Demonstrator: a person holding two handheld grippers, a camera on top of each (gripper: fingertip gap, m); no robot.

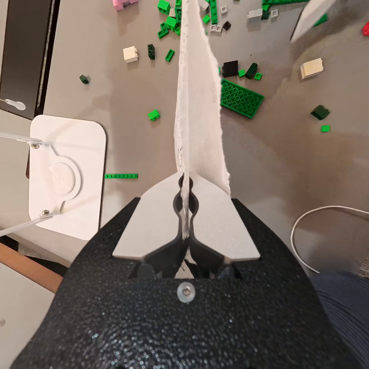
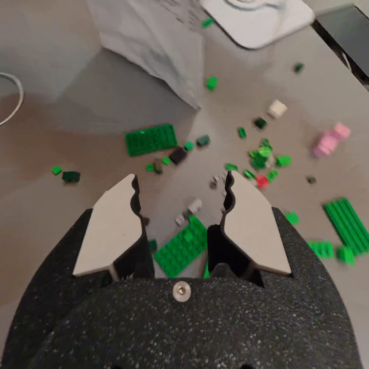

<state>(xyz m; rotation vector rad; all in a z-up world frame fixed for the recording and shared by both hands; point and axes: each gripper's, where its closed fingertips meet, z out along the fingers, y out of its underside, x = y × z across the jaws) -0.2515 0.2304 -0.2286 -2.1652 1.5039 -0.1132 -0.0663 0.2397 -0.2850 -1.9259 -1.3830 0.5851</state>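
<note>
A white paper sheet [image 1: 197,111] with a ragged torn edge stands edge-on, pinched in the left gripper [image 1: 184,177]

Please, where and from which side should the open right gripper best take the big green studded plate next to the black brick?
Probably one long edge of the green studded plate, approached from above with fingers across its narrow width: it lies flat, thin, with bare table along the far edge.

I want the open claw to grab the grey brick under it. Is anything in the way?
Nothing visible blocks it. The right gripper hangs open over the table, and the grey brick shows in the gap between its fingers. The picture is blurred. The paper is shut in the left gripper.
</note>
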